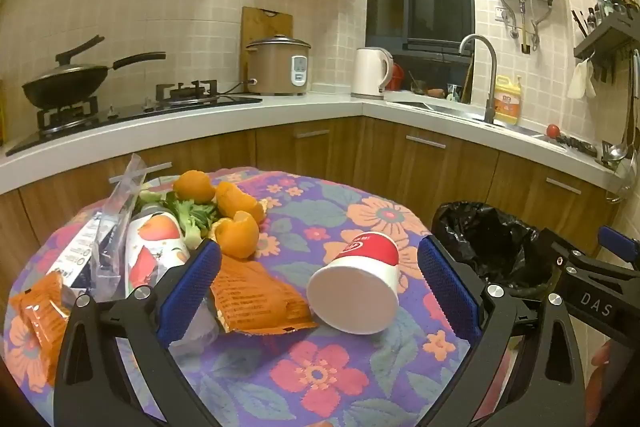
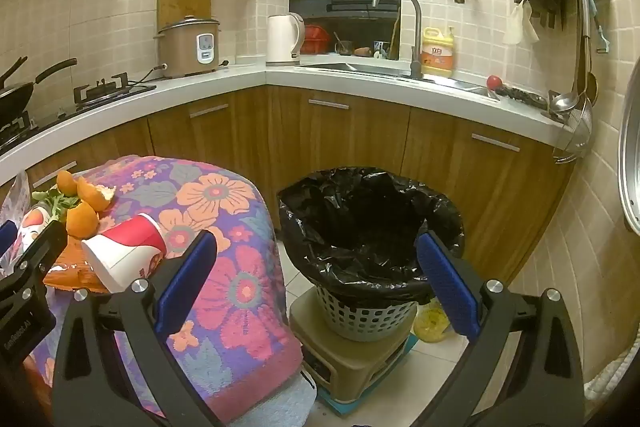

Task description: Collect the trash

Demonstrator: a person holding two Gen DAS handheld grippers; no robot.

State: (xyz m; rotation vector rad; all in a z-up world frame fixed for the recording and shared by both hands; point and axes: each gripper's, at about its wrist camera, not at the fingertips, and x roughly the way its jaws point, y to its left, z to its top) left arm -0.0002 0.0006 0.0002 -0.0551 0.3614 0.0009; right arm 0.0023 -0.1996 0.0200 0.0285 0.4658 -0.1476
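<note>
A red and white paper cup [image 1: 356,283] lies on its side on the flowered tablecloth [image 1: 320,379], between the wide-apart fingers of my open left gripper [image 1: 318,245], untouched. Left of it lie an orange wrapper [image 1: 256,295], orange peels [image 1: 236,219], green leaves [image 1: 192,215], a bottle with an orange label [image 1: 156,247] and a clear plastic bag [image 1: 116,223]. My open right gripper [image 2: 316,239] hangs empty in front of the bin with a black liner [image 2: 372,227], right of the table. The cup [image 2: 124,247] shows at its left.
The bin's grey basket [image 2: 360,315] stands on a brown stool [image 2: 352,359] on the tiled floor, with a yellow bag [image 2: 432,323] beside it. Behind runs a white kitchen counter [image 1: 320,111] with a wok [image 1: 64,83], rice cooker [image 1: 278,67], kettle [image 1: 370,73] and sink tap [image 1: 480,67].
</note>
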